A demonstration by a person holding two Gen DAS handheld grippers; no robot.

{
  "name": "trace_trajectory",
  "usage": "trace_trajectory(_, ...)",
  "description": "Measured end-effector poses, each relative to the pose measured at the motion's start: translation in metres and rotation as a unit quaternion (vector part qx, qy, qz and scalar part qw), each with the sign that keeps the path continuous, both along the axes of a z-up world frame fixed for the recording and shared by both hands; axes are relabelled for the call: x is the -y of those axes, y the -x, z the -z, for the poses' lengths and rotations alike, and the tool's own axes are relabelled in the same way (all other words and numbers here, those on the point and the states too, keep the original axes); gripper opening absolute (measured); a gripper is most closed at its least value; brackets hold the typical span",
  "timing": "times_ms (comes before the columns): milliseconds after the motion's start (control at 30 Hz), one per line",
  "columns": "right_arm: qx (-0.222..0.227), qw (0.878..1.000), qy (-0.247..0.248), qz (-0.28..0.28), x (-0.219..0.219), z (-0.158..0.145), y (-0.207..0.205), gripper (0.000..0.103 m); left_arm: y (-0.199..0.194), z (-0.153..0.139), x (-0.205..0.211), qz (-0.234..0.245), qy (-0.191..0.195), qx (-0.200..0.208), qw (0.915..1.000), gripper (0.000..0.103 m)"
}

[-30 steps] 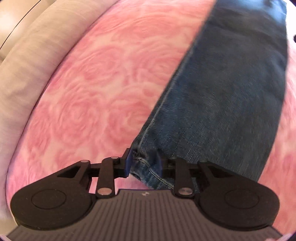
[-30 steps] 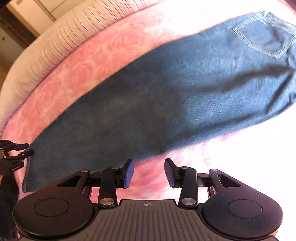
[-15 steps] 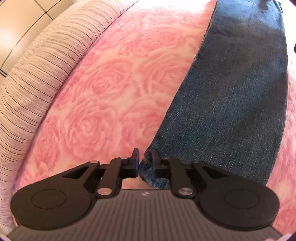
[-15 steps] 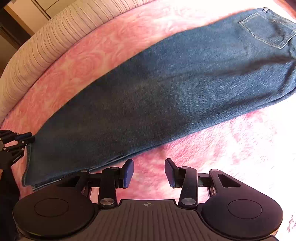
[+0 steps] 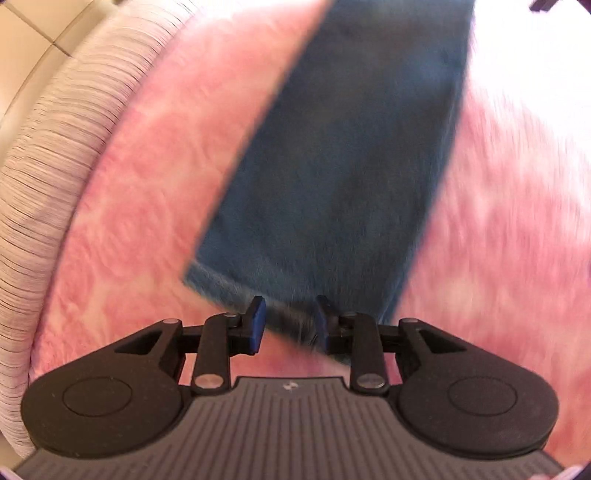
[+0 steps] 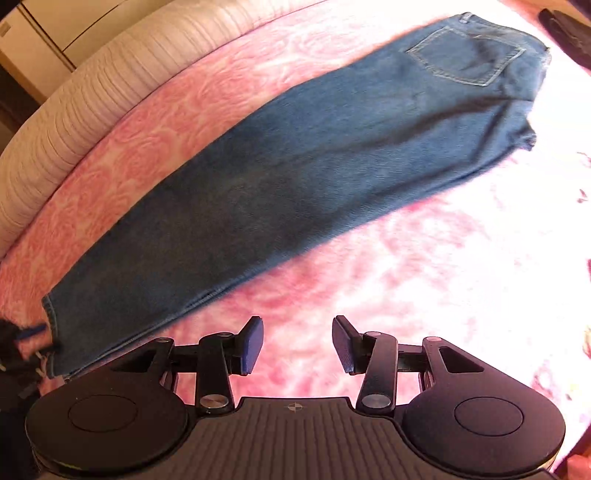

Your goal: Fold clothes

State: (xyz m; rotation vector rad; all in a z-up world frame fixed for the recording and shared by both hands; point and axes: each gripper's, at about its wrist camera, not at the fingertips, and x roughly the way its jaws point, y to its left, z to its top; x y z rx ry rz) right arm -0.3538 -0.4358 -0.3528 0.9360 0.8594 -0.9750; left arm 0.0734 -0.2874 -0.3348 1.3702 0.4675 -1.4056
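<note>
A pair of blue jeans (image 6: pixel 295 177) lies folded lengthwise, flat on a pink rose-patterned bedspread (image 6: pixel 406 280), with the back pocket (image 6: pixel 465 55) at the far right and the leg hems at the near left. In the blurred left wrist view the jeans (image 5: pixel 340 162) run away from me. My left gripper (image 5: pixel 290 325) is open, its jaws on either side of the hem, which lies between them on the bedspread. It also shows at the left edge of the right wrist view (image 6: pixel 35 338). My right gripper (image 6: pixel 297 343) is open and empty above the bedspread, near the jeans' long edge.
A white striped mattress edge (image 6: pixel 110 92) borders the bedspread on the far left, and it also shows in the left wrist view (image 5: pixel 48 177). Beyond it are pale cabinet panels (image 6: pixel 74 22). A dark object (image 6: pixel 569 29) lies at the far right corner.
My left gripper was shut on the jeans' hem and has opened. The hem now lies on the bedspread. My right gripper stayed open and drew back from the jeans.
</note>
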Motion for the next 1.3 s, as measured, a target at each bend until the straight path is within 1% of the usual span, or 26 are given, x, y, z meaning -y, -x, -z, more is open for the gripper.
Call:
trace_trajectory(67, -0.024, 1.0, 0.014, 0.003, -0.006, -0.009, 0.007, 0.05, -0.002, -0.006, -0.002, -0.017, -0.002, 0.001, 0.9999, 0.025)
trace_trajectory(133, -0.052, 0.998, 0.03, 0.008, -0.012, -0.02, 0.015, 0.054, -0.001, -0.019, -0.004, -0.038, 0.0, -0.003, 0.9993, 0.025)
trace_trajectory(233, -0.078, 0.995, 0.052, 0.022, -0.02, -0.038, 0.03, 0.059, 0.005, -0.044, -0.011, -0.071, 0.008, -0.013, 0.9974, 0.025)
trace_trajectory(333, -0.099, 0.992, 0.07, 0.029, -0.027, -0.06, 0.045, 0.063, 0.017, -0.071, -0.021, -0.117, 0.019, -0.04, 0.9921, 0.032)
trace_trajectory(433, -0.111, 0.99, 0.085, 0.031, -0.036, -0.081, 0.06, 0.065, 0.035, -0.096, -0.036, -0.158, 0.032, -0.071, 0.9844, 0.047)
trace_trajectory(467, -0.114, 0.989, 0.088, 0.032, -0.039, -0.088, 0.065, 0.066, 0.042, -0.103, -0.042, -0.169, 0.035, -0.079, 0.9818, 0.055)
trace_trajectory(500, -0.117, 0.988, 0.091, 0.032, -0.042, -0.094, 0.069, 0.066, 0.049, -0.11, -0.048, -0.18, 0.038, -0.088, 0.9789, 0.059)
trace_trajectory(533, -0.118, 0.988, 0.095, 0.033, -0.045, -0.101, 0.074, 0.066, 0.056, -0.117, -0.054, -0.191, 0.04, -0.096, 0.9762, 0.065)
trace_trajectory(600, -0.119, 0.987, 0.098, 0.035, -0.051, -0.113, 0.083, 0.066, 0.072, -0.129, -0.066, -0.205, 0.04, -0.105, 0.9723, 0.07)
trace_trajectory(633, -0.119, 0.987, 0.099, 0.036, -0.054, -0.119, 0.088, 0.066, 0.08, -0.134, -0.071, -0.208, 0.04, -0.106, 0.9716, 0.073)
trace_trajectory(667, -0.119, 0.987, 0.1, 0.037, -0.057, -0.126, 0.092, 0.067, 0.088, -0.14, -0.076, -0.211, 0.039, -0.107, 0.9709, 0.079)
trace_trajectory(733, -0.116, 0.987, 0.1, 0.038, -0.065, -0.139, 0.102, 0.067, 0.101, -0.15, -0.084, -0.216, 0.036, -0.112, 0.9694, 0.083)
trace_trajectory(800, -0.114, 0.987, 0.103, 0.042, -0.074, -0.153, 0.112, 0.067, 0.113, -0.16, -0.09, -0.219, 0.033, -0.118, 0.968, 0.091)
trace_trajectory(933, -0.103, 0.986, 0.115, 0.056, -0.094, -0.178, 0.131, 0.067, 0.135, -0.177, -0.094, -0.211, 0.034, -0.118, 0.9696, 0.091)
trace_trajectory(1033, -0.089, 0.987, 0.118, 0.065, -0.106, -0.191, 0.145, 0.068, 0.149, -0.19, -0.094, -0.201, 0.045, -0.116, 0.9718, 0.091)
trace_trajectory(1100, -0.085, 0.987, 0.12, 0.066, -0.113, -0.197, 0.152, 0.068, 0.156, -0.198, -0.093, -0.199, 0.054, -0.122, 0.9709, 0.091)
trace_trajectory(1233, -0.082, 0.987, 0.124, 0.065, -0.125, -0.204, 0.162, 0.068, 0.164, -0.213, -0.095, -0.208, 0.076, -0.136, 0.9658, 0.091)
trace_trajectory(1300, -0.081, 0.986, 0.126, 0.065, -0.13, -0.207, 0.166, 0.068, 0.166, -0.215, -0.097, -0.207, 0.079, -0.134, 0.9659, 0.091)
